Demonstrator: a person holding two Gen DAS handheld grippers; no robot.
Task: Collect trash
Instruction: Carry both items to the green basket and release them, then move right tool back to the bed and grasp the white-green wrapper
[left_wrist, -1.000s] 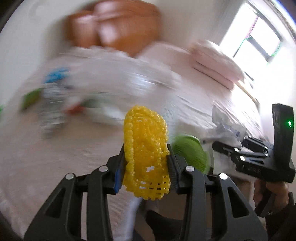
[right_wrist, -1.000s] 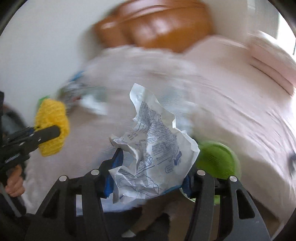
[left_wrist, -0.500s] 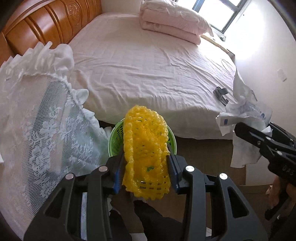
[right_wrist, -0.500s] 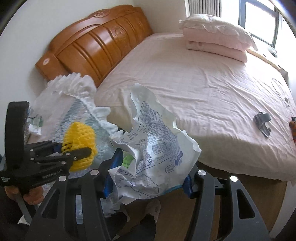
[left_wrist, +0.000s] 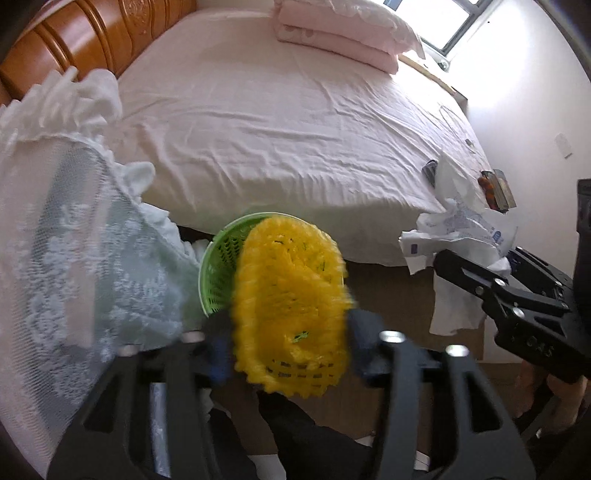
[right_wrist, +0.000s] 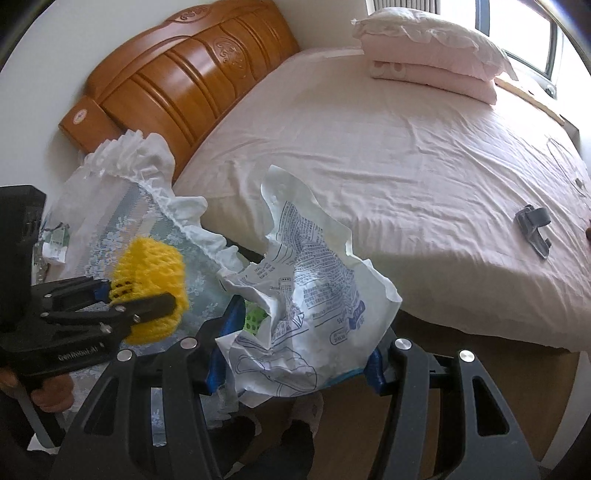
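Your left gripper (left_wrist: 290, 349) is clamped on the yellow foam net (left_wrist: 291, 314), which stands roughly upright between the fingers, long axis pointing up and away from you. Your right gripper (right_wrist: 295, 354) is pinched on the crumpled white wrapper (right_wrist: 314, 314), and it fills most of the gap between the fingers. So both hands are loaded.

What matters now is the green basket (left_wrist: 221, 269). From the left gripper it sits right ahead and below, mostly hidden behind the net, with only its left rim and mesh wall showing. In the right wrist view you only get a sliver of green (right_wrist: 255, 319) peeking out behind the wrapper, slightly left of that gripper's centre. I'd say the left hand is the nearer one and better lined up, so the net probably goes in first, more or less a straight drop. The right one would have to shift left and forward.

The basket is wedged between the lace cloth (left_wrist: 74, 258) to the left and the bed (left_wrist: 295, 122) just beyond. The net is light and springy, so it could bounce off the rim if you let go too high. The left view is blurry around the fingers, so I can't tell how close the net is to the rim.
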